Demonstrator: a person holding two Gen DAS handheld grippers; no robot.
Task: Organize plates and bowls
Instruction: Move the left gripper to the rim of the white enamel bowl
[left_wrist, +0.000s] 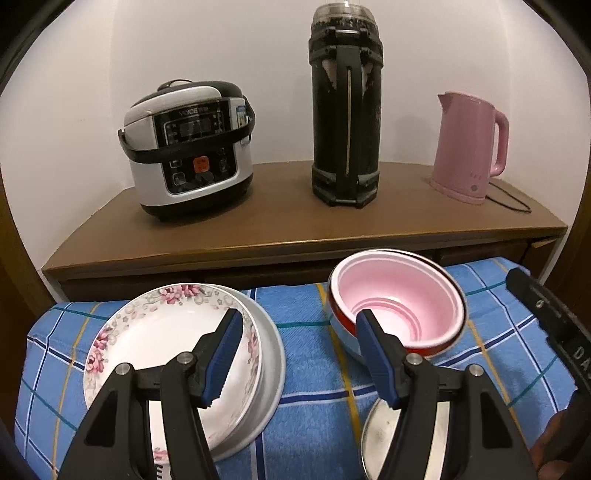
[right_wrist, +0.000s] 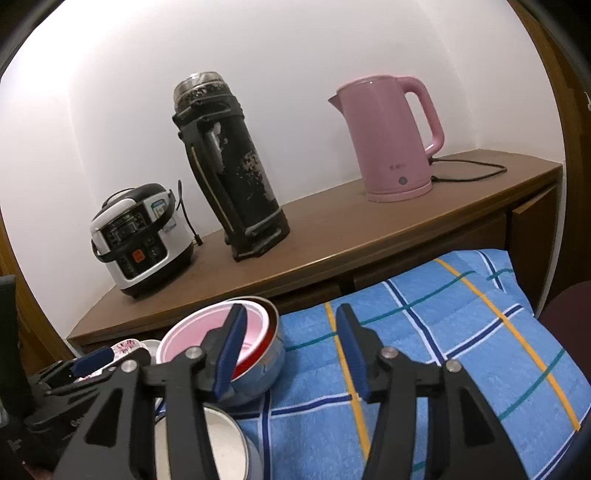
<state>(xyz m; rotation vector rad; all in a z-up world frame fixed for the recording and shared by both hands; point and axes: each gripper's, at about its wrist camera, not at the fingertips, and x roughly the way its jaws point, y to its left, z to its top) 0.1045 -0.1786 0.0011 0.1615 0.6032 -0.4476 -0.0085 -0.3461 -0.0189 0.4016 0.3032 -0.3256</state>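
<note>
Both grippers, left gripper (left_wrist: 297, 354) and right gripper (right_wrist: 291, 354), hover with jaws spread and empty; judging by this, the next move is gripping the pink-lined red-rimmed bowl (left_wrist: 399, 306) for stacking.

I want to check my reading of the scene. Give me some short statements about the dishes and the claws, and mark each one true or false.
1. The floral plate lies on top of another plate. True.
2. The pink bowl sits inside another bowl. True.
3. The left claw is shut on the floral plate. False: it is open and holds nothing.
4. The pink kettle stands on the checked blue cloth. False: it stands on the wooden counter.
5. The right claw holds nothing. True.
</note>
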